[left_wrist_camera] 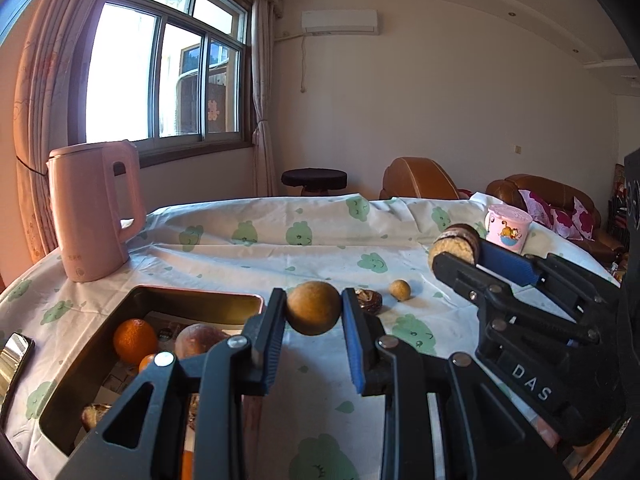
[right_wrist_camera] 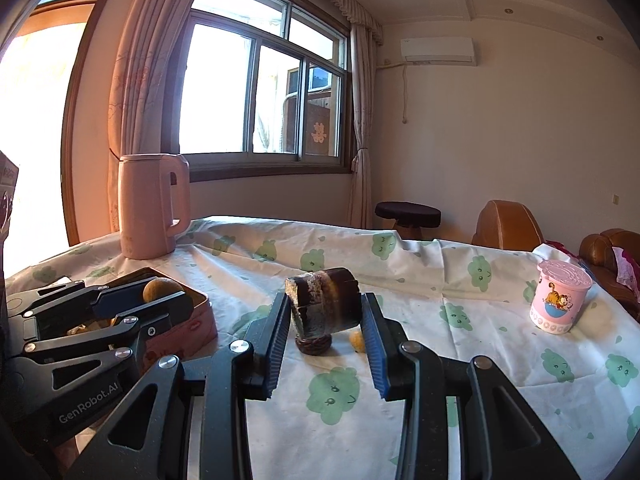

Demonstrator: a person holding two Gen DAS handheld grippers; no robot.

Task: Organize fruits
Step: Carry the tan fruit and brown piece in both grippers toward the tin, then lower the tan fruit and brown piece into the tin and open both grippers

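My left gripper [left_wrist_camera: 313,312] is shut on a round tan fruit [left_wrist_camera: 313,307] and holds it above the cloth beside the pink tin [left_wrist_camera: 192,298]. The tin holds an orange [left_wrist_camera: 135,340], a brownish fruit [left_wrist_camera: 198,340] and others. My right gripper [right_wrist_camera: 326,312] is shut on a dark brown cut piece with a pale end [right_wrist_camera: 326,300], held above the cloth; it also shows in the left wrist view [left_wrist_camera: 456,242]. On the cloth lie a small tan fruit [left_wrist_camera: 400,290] and a dark wrinkled fruit [left_wrist_camera: 368,300], also seen in the right wrist view [right_wrist_camera: 313,345].
A pink kettle [left_wrist_camera: 94,212] stands at the back left of the table. A pink cartoon cup [right_wrist_camera: 558,298] stands at the right. The table has a white cloth with green prints [left_wrist_camera: 280,248]. A stool and brown sofas are behind the table.
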